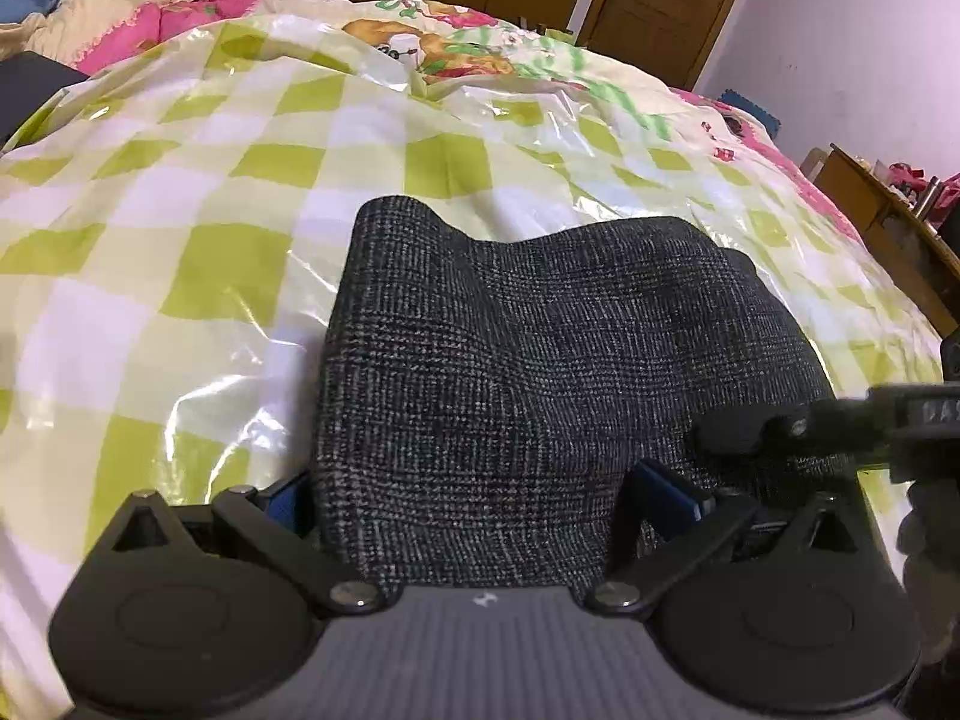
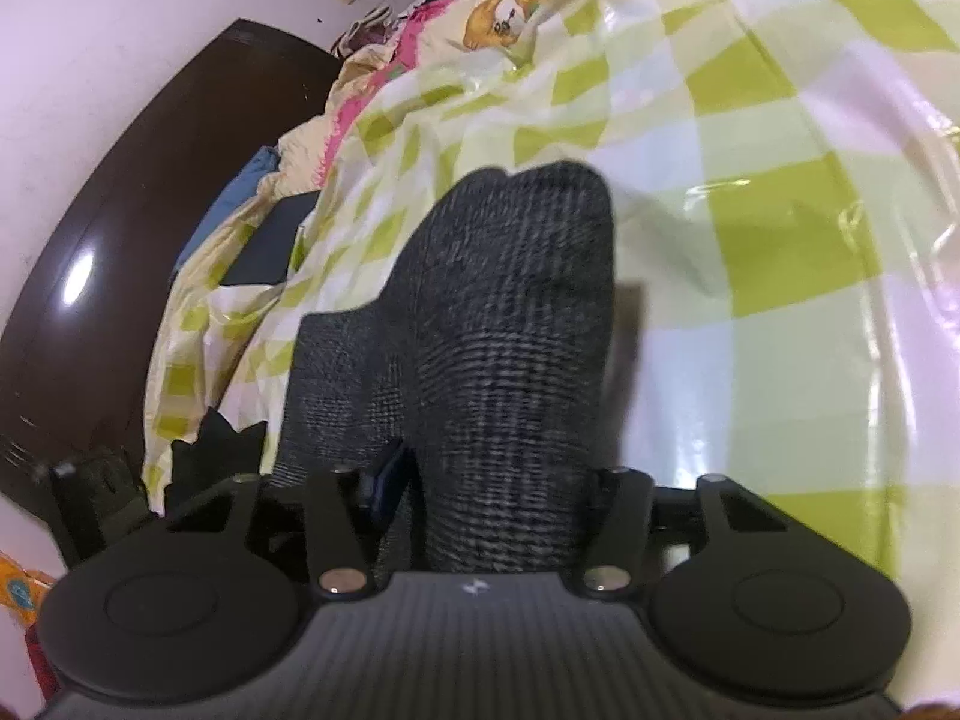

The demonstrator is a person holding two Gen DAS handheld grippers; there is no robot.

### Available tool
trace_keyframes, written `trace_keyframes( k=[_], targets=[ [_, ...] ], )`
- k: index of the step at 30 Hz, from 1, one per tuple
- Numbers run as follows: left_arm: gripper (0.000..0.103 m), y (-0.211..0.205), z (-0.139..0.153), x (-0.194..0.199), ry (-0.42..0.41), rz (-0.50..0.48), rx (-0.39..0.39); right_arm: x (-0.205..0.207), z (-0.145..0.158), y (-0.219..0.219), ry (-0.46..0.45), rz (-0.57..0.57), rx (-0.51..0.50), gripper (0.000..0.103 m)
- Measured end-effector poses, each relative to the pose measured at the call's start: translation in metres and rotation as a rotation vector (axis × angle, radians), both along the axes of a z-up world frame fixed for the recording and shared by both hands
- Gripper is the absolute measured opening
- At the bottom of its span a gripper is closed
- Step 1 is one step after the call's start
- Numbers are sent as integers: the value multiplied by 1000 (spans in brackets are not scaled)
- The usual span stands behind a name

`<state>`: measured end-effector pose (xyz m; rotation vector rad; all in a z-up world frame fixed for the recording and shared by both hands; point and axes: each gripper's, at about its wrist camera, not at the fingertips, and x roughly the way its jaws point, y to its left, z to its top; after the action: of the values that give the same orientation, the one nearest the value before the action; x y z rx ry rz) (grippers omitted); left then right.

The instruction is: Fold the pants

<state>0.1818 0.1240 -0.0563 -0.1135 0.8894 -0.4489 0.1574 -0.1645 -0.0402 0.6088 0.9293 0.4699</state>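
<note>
The dark grey checked pants (image 1: 528, 348) lie folded into a thick pad on the green-and-white checked bed cover (image 1: 180, 192). My left gripper (image 1: 474, 498) stands wide open over their near end; its blue pads (image 1: 666, 489) flank the cloth without pinching it. In the right wrist view a raised fold of the pants (image 2: 510, 312) runs up between the jaws of my right gripper (image 2: 498, 480). Its left blue pad (image 2: 393, 477) sits just beside the cloth, and the right pad is hidden behind it. The right gripper's black fingertip (image 1: 738, 432) rests over the pants' right side.
A glossy plastic sheet covers the bed. Pink and cream bedding (image 1: 150, 18) is heaped at the far left beside a dark flat object (image 1: 30, 90). A wooden door (image 1: 666, 0) and a wooden side table (image 1: 888, 222) stand beyond the bed. A dark headboard (image 2: 120, 252) curves at the left.
</note>
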Motion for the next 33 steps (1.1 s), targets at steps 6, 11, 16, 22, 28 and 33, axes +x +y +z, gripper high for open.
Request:
trace_keyframes(
  k=[6,11,16,22,28,33],
  targets=[
    [103,10,-12,4,21,-20,-66,1,1,5,1,4,-6,50],
    [103,2,-1,-2,-14,8,-99,-7,15,-8,-20,-10,61,38],
    [103,-21,13,0,-43,-31,-154,-12,28,-31,-42,-61,67,37],
    [103,-75,26,21,-78,-126,-187,-12,39,-84,-63,-153,67,37],
    [103,-148,29,38,-80,-227,-196,-16,49,-146,-83,-244,16,37],
    [103,-222,28,45,-79,-326,-169,-19,49,-211,-58,-327,-13,37]
  ],
)
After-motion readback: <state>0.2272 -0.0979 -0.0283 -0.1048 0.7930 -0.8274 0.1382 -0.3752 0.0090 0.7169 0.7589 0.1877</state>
